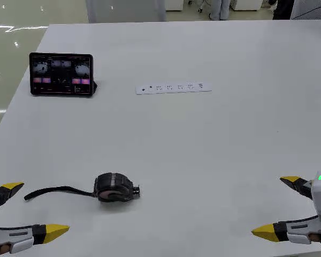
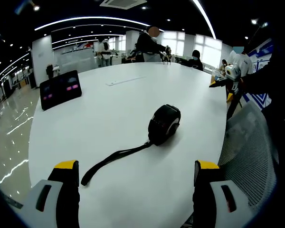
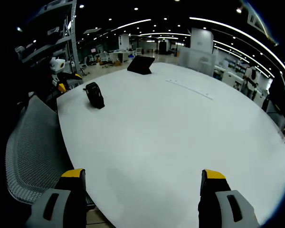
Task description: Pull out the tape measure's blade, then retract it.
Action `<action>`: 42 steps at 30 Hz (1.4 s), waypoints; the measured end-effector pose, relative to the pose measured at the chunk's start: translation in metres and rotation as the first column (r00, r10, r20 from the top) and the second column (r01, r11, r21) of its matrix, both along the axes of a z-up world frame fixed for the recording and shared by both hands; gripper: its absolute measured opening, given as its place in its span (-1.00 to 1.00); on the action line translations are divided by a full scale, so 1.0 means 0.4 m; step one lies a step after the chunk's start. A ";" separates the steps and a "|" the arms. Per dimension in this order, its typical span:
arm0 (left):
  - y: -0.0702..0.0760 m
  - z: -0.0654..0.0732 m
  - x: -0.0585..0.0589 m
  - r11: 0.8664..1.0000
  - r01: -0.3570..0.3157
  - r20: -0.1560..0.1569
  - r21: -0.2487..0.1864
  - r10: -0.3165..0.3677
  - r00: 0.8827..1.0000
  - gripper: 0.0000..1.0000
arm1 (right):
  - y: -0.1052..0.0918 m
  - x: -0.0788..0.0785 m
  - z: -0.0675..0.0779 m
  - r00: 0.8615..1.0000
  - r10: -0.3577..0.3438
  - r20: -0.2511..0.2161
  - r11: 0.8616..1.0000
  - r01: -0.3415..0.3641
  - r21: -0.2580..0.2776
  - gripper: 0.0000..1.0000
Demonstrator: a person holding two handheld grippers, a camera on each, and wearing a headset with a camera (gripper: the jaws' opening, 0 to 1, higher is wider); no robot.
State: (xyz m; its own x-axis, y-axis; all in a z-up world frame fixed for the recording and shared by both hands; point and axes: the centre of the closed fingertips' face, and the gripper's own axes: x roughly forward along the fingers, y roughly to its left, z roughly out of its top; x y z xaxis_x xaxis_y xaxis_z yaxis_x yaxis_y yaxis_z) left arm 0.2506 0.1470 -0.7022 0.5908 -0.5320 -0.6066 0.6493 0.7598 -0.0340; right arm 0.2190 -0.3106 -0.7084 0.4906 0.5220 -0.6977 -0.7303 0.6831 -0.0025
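On the white table [image 1: 214, 139], near the front edge and left of centre in the head view, the black tape measure [image 1: 115, 187] appears to stand on its edge. Its black wrist strap [image 1: 56, 191] trails flat along the surface toward the left gripper [image 1: 37, 209]. I hold that gripper near the strap's free end, not touching it. Its jaws are spread wide, with nothing between the yellow tips. In the left gripper view the case sits ahead between the two jaws, and the strap curls back toward the left one. The right gripper [image 1: 274, 205] is at the front right, well apart from the tape measure, jaws released and empty. In its own view the case is far off, near the table edge. Further back, a tablet [image 1: 61, 74] stands propped with its screen lit, and a white power strip [image 1: 174, 87] lies flat.
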 end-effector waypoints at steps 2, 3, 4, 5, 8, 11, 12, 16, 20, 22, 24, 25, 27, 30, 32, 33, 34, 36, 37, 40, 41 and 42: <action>-0.009 0.005 0.000 1.000 0.030 0.027 -0.001 -0.029 0.999 0.98 | 0.003 0.003 0.002 1.000 0.007 0.007 1.000 -0.007 0.013 0.99; -0.011 0.004 -0.001 0.999 0.034 0.025 0.001 -0.034 0.999 0.98 | 0.001 0.005 0.002 1.000 0.010 0.011 1.000 -0.010 0.007 0.99; -0.012 0.002 -0.001 0.999 0.039 0.022 0.008 -0.039 0.999 0.98 | 0.000 0.006 0.001 1.000 0.015 0.013 1.000 -0.015 -0.001 0.99; -0.012 -0.003 -0.002 0.999 0.046 0.011 0.021 -0.046 0.999 0.98 | 0.001 0.009 0.000 1.000 0.018 0.009 1.000 -0.018 -0.005 0.99; -0.025 -0.001 -0.002 0.997 0.069 0.005 0.017 -0.069 0.998 0.98 | 0.014 0.012 0.000 0.999 0.039 -0.006 0.999 -0.039 0.005 0.99; -0.042 0.004 0.005 0.994 0.108 0.012 0.009 -0.108 0.994 0.98 | 0.033 0.020 0.005 0.997 0.077 0.001 0.997 -0.077 0.016 0.99; -0.052 0.006 0.005 0.992 0.124 0.005 0.012 -0.124 0.992 0.98 | 0.040 0.023 0.005 0.995 0.095 -0.003 0.995 -0.095 0.015 0.99; -0.069 0.004 0.013 0.985 0.172 -0.004 0.030 -0.172 0.985 0.98 | 0.052 0.044 0.004 0.991 0.131 -0.002 0.991 -0.131 0.016 0.99; -0.088 -0.001 0.016 0.969 0.241 -0.024 0.061 -0.240 0.971 0.98 | 0.071 0.057 -0.001 0.985 0.171 -0.012 0.985 -0.171 0.004 0.99; -0.097 0.000 0.020 0.964 0.259 -0.032 0.066 -0.257 0.966 0.98 | 0.074 0.065 -0.002 0.983 0.182 -0.014 0.983 -0.182 0.000 0.99; -0.105 0.000 0.026 0.958 0.278 -0.038 0.072 -0.276 0.960 0.98 | 0.083 0.074 -0.003 0.981 0.195 -0.012 0.981 -0.195 -0.004 0.99; -0.111 0.001 0.029 0.955 0.288 -0.041 0.074 -0.285 0.958 0.98 | 0.088 0.079 -0.003 0.980 0.201 -0.010 0.980 -0.201 -0.007 0.99; -0.122 0.003 0.034 0.948 0.308 -0.041 0.081 -0.305 0.951 0.98 | 0.095 0.088 -0.004 0.970 0.241 0.017 0.970 -0.241 -0.031 0.99; -0.137 0.004 0.041 0.938 0.335 -0.043 0.089 -0.332 0.942 0.98 | 0.104 0.094 -0.013 0.967 0.256 0.001 0.966 -0.256 -0.039 0.99; -0.149 0.001 0.039 0.929 0.358 -0.056 0.089 -0.355 0.933 0.98 | 0.113 0.097 -0.013 0.965 0.262 -0.001 0.964 -0.262 -0.043 0.99; -0.155 -0.004 0.038 0.921 0.376 -0.066 0.099 -0.371 0.926 0.98 | 0.122 0.098 -0.011 0.964 0.265 -0.005 0.963 -0.265 -0.040 0.99; -0.157 -0.007 0.039 0.915 0.389 -0.068 0.110 -0.383 0.921 0.98 | 0.129 0.098 -0.009 0.963 0.270 -0.007 0.962 -0.270 -0.035 0.99; -0.166 -0.011 0.041 0.899 0.419 -0.076 0.126 -0.413 0.908 0.98 | 0.145 0.102 -0.003 0.961 0.278 -0.003 0.960 -0.278 -0.025 0.99; -0.173 -0.010 0.043 0.893 0.431 -0.079 0.129 -0.424 0.902 0.98 | 0.153 0.104 0.001 0.960 0.279 -0.001 0.960 -0.279 -0.023 0.99; -0.189 -0.003 0.051 0.882 0.451 -0.078 0.137 -0.444 0.893 0.98 | 0.166 0.112 0.003 0.958 0.285 0.006 0.958 -0.285 -0.016 0.99; -0.193 0.000 0.055 0.880 0.455 -0.078 0.137 -0.448 0.891 0.98 | 0.169 0.112 0.004 0.958 0.287 0.007 0.958 -0.287 -0.016 0.99; -0.198 0.001 0.060 0.876 0.462 -0.076 0.139 -0.456 0.887 0.98 | 0.174 0.112 0.005 0.956 0.293 0.009 0.956 -0.293 -0.014 0.99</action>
